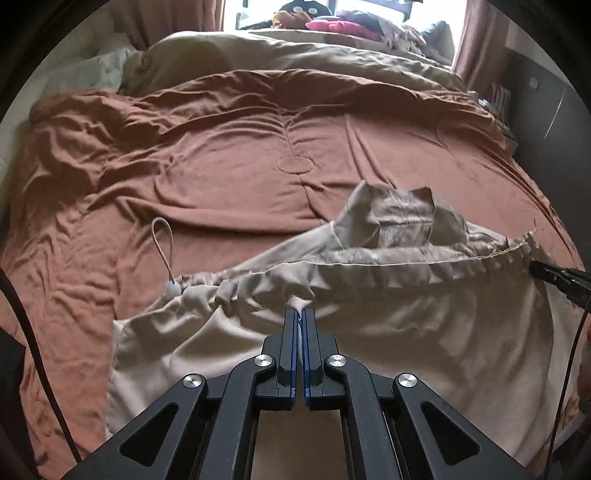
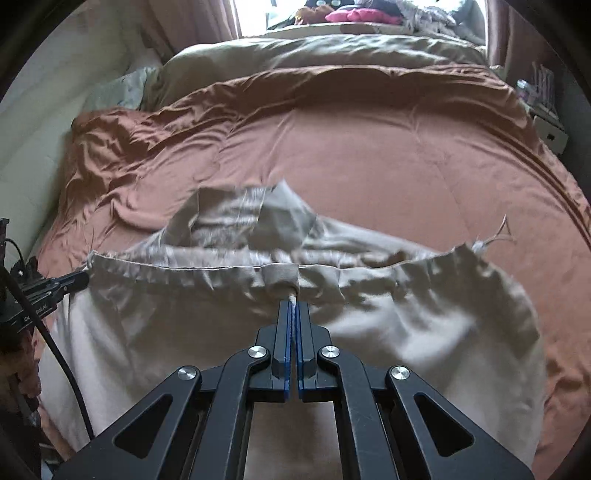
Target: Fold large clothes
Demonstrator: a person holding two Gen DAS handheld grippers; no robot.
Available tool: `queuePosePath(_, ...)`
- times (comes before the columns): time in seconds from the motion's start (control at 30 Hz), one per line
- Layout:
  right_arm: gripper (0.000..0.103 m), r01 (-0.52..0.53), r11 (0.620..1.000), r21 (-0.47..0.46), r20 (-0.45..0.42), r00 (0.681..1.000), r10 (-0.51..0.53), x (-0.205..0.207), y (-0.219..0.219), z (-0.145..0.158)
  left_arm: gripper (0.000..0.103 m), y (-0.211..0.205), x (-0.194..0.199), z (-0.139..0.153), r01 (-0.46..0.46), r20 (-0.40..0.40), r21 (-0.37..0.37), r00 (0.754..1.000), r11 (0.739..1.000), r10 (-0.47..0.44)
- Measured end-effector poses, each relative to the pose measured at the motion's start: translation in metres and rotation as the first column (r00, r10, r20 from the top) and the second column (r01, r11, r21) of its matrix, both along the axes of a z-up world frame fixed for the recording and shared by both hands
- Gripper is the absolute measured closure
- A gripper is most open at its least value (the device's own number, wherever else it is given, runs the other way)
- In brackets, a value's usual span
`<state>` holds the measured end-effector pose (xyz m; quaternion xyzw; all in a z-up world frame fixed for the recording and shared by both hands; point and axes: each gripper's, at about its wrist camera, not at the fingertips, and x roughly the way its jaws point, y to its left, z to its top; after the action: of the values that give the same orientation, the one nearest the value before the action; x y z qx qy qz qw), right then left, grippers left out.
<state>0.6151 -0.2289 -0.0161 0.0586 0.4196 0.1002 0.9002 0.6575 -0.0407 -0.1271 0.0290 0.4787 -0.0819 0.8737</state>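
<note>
Rumpled rust-brown duvet (image 1: 221, 155) covering the bed; beige bedding (image 1: 295, 55) behind it; pink cushion (image 1: 332, 26) at the window.

Quick headcount — not much on this bed

One beige garment (image 1: 369, 332), one rust-brown comforter (image 1: 221, 166) on one bed, one drawstring loop (image 1: 162, 243) with one white toggle (image 1: 171, 288) — plus two grippers, left gripper (image 1: 299, 314) and right gripper (image 2: 292, 306), each pinched onto cloth.
</note>
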Motion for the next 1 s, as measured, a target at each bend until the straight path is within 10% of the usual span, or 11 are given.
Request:
queuePosePath(0.53,0.103,0.044,0.999,-0.002,-0.117,0.992,-0.044,0.051,0.011,-0.071,0.098,-0.006,0.045,-0.073,-0.045,-0.097,0.022,0.994,0.999,0.047)
queuePosePath(0.63,0.103,0.046,0.999,0.000,-0.139,0.989,-0.046,0.048,0.008,-0.065,0.088,-0.006,0.047,-0.067,-0.045,-0.135,0.029,0.990,0.999,0.049)
queuePosePath(0.8,0.103,0.060,0.997,0.047,-0.143,0.988,-0.053,0.029,-0.002,-0.040,0.035,0.011,0.024,-0.039,-0.088,-0.094,-0.072,0.992,0.994,0.081)
queuePosePath(0.93,0.096,0.063,0.995,0.079,-0.132,0.990,-0.052,0.005,-0.006,-0.021,0.031,0.026,-0.007,-0.011,-0.103,-0.059,-0.104,0.994,0.989,0.097)
queuePosePath(1.0,0.071,0.065,0.994,0.091,-0.120,0.991,-0.053,-0.010,-0.007,-0.010,0.031,0.036,-0.020,-0.001,-0.117,-0.052,-0.119,0.992,0.986,0.112)
